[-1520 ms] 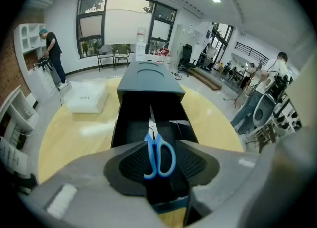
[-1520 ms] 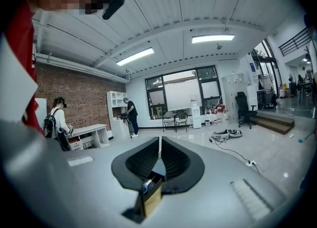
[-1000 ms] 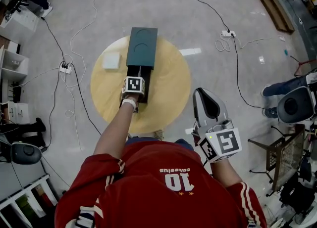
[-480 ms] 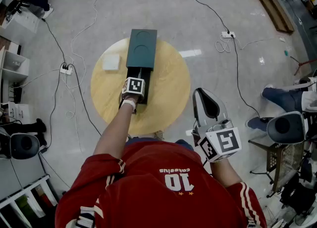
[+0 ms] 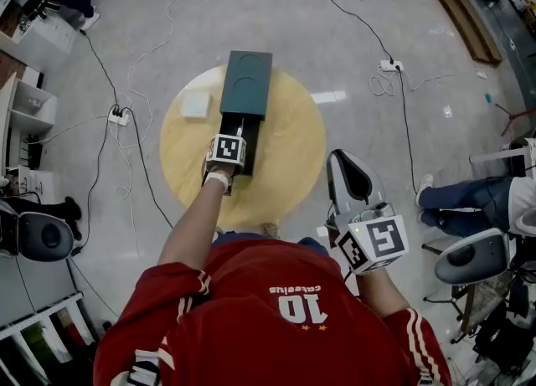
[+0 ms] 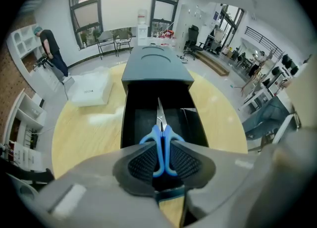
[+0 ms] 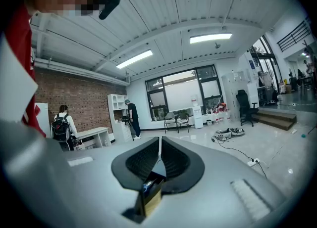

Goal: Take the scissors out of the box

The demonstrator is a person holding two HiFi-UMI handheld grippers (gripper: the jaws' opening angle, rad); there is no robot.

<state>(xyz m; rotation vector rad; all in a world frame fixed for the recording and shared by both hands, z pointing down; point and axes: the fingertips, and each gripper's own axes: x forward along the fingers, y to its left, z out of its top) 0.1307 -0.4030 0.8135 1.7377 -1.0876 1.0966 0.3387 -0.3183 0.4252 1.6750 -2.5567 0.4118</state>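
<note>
A dark green box lies on the round wooden table, its black inner tray pulled out toward me. Blue-handled scissors lie in the tray, blades pointing away. My left gripper points steeply down into the tray. Its jaws have just been closing, and the pads now press on the blue handles from both sides. In the head view the left gripper sits over the tray's near end. My right gripper hangs off the table to the right, shut and empty, aimed out into the room.
A small white box lies on the table left of the green box. Cables and a power strip run across the floor. A seated person's legs and a grey chair are at the right.
Both grippers keep their places in the head view. The person on the chair at the right has shifted along the floor.
</note>
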